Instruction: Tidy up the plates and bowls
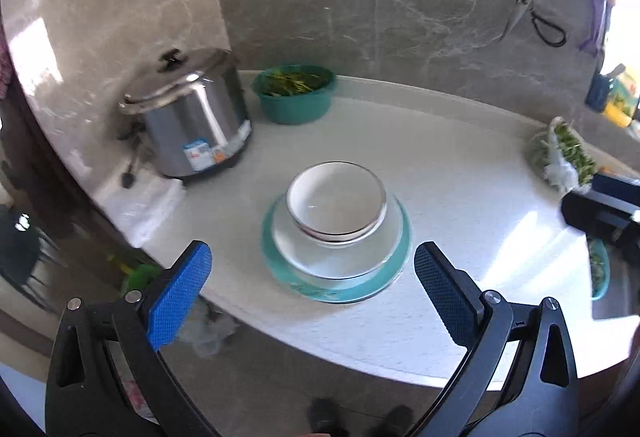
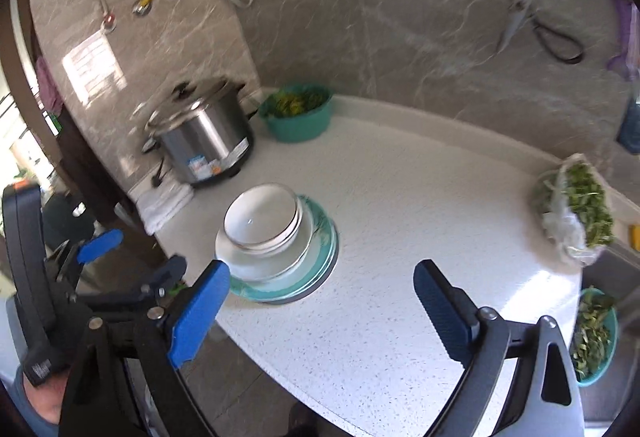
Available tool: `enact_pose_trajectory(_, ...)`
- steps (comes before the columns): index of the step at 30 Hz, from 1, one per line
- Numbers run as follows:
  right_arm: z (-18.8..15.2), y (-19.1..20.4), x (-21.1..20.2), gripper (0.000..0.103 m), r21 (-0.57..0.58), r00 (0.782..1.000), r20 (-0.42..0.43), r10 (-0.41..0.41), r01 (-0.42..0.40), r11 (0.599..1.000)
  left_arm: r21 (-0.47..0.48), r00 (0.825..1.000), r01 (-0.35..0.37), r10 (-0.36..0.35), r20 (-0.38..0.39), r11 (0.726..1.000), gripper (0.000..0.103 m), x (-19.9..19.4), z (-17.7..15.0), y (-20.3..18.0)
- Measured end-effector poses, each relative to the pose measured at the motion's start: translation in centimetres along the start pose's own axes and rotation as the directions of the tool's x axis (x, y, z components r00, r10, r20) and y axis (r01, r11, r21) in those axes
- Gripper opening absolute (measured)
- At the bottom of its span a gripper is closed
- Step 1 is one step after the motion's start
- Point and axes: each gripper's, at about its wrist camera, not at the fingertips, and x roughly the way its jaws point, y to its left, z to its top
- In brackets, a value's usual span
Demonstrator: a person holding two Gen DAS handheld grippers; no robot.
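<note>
Both tools, left tool (image 1: 313, 287) and right tool (image 2: 322, 303), gape empty above the table (image 1: 460, 197); nested white bowls (image 1: 337, 200) sit off-centre on stacked plates (image 1: 340, 283) and could slide if bumped.

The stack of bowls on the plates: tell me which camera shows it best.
The left wrist view. The stack of bowls sits near the middle, unobstructed, with the plates ringing it. In the right wrist view the bowls sit off to the left and blurrier, and the right gripper's blue finger overlaps the plates' edge.
</note>
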Motion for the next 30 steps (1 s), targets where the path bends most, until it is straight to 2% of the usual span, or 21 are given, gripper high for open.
enact_pose_trajectory(4,0.0,0.9,-1.8,0.095,0.014,0.998,0.041,-0.051,0.051,0.999,-0.040,0.998,0.051,-0.052,-0.022,0.998,0.103,-0.7,-0.1,0.7)
enact_pose_trajectory(9,0.0,1.9,-3.0,0.095,0.010,0.993,0.061,-0.100,0.100,0.995,-0.046,0.997,0.070,-0.071,-0.021,0.996,0.103,-1.3,0.1,1.3)
enact_pose_trajectory(19,-0.1,2.7,-4.4,0.095,-0.002,0.990,0.073,-0.122,0.123,0.992,-0.027,0.992,0.122,-0.123,-0.033,0.992,0.103,-2.3,1.3,0.0)
enact_pose_trajectory(30,-0.1,1.8,-4.8,0.095,0.012,0.988,0.071,-0.137,0.136,0.991,-0.034,0.990,0.129,-0.130,-0.046,0.991,0.103,-2.3,2.2,-0.9)
